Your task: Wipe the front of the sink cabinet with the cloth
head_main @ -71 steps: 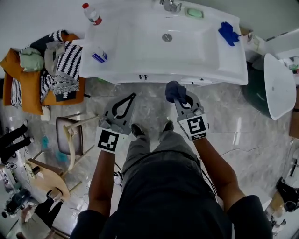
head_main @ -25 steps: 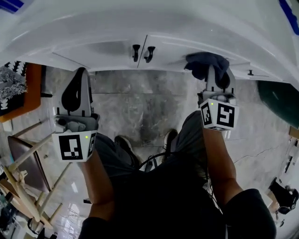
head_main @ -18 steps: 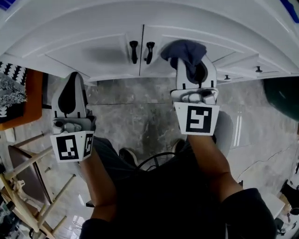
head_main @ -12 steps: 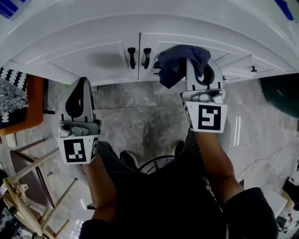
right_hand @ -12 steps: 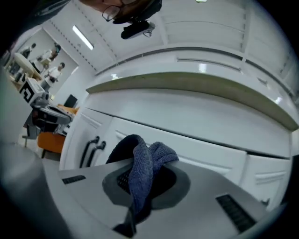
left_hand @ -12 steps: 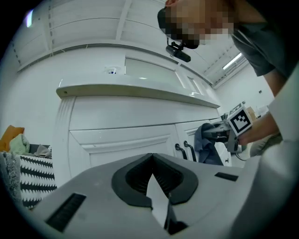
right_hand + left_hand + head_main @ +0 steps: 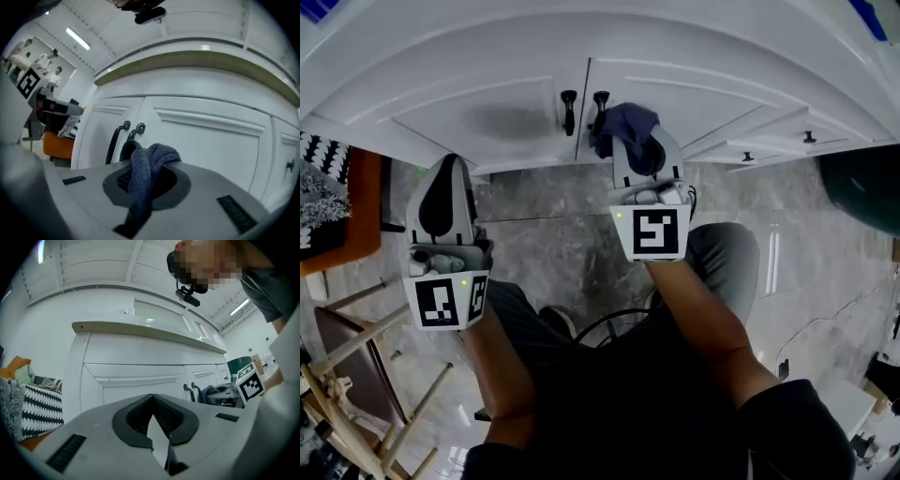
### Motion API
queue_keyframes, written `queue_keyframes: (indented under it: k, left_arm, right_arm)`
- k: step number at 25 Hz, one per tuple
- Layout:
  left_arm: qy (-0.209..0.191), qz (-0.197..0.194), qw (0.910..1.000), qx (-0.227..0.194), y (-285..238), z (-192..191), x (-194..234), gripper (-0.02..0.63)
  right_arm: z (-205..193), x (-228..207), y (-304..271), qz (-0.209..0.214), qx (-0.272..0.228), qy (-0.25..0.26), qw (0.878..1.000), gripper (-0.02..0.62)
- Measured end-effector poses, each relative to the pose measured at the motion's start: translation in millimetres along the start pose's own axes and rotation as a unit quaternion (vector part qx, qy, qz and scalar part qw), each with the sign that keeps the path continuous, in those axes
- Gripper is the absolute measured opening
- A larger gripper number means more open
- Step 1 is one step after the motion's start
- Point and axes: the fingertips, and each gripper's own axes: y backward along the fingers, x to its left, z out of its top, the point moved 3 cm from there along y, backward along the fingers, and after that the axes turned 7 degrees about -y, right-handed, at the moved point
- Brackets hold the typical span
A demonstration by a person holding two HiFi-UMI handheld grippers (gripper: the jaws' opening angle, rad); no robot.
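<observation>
The right tongs (image 7: 637, 150) squeeze tight on a dark blue fluffy cloth (image 7: 622, 122). They seem to press it on the front of the white sink cabinet (image 7: 487, 103), just beside the two black door handles (image 7: 570, 101). It is likely held there so the cloth can rub the door. The left tongs (image 7: 448, 167) are pinched together with nothing in them. They hang apart from the cabinet, probably to be out of the way. Both cabinet doors are closed, so what is inside cannot be seen.

The head view looks steeply down on the sink cabinet (image 7: 469, 94) front and the floor (image 7: 553, 234). Both gripper views sit low and near, facing that cabinet; all three share its paired door handles (image 7: 569, 105).
</observation>
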Motion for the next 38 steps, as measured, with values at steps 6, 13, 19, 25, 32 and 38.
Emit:
queue_keyframes:
  k: [6, 13, 19, 25, 32, 38]
  left_arm:
    - [0.015, 0.016, 0.9996, -0.016, 6.2, 1.9, 13.2, 0.003]
    - [0.019, 0.013, 0.9996, -0.015, 4.6, -1.5, 15.4, 0.002]
    - [0.013, 0.006, 0.9998, -0.012, 1.4, -3.0, 8.7, 0.003]
    - [0.024, 0.027, 0.9992, -0.019, 6.5, 1.5, 17.7, 0.002]
    - [0.029, 0.047, 0.9983, -0.02, 6.4, 4.3, 22.8, 0.002]
    - [0.008, 0.06, 0.9981, -0.003, 5.2, 4.1, 21.9, 0.002]
  right_arm:
    - [-34.0, -70.5, 30.4, -0.073, 0.051, -0.029, 0.996, 0.015]
    - [-107.4, -114.1, 51.1, -0.18, 0.152, -0.106, 0.966, 0.017]
    - [-119.3, 29.7, -4.3, -0.003, 0.154, -0.128, 0.98, 0.016]
    - [-184.5, -32.0, 18.4, -0.06, 0.224, -0.188, 0.954, 0.016]
    - [-246.3, -127.3, 62.0, -0.235, 0.281, -0.243, 0.898, 0.015]
    - [-255.5, -16.1, 13.3, -0.074, 0.329, -0.22, 0.915, 0.016]
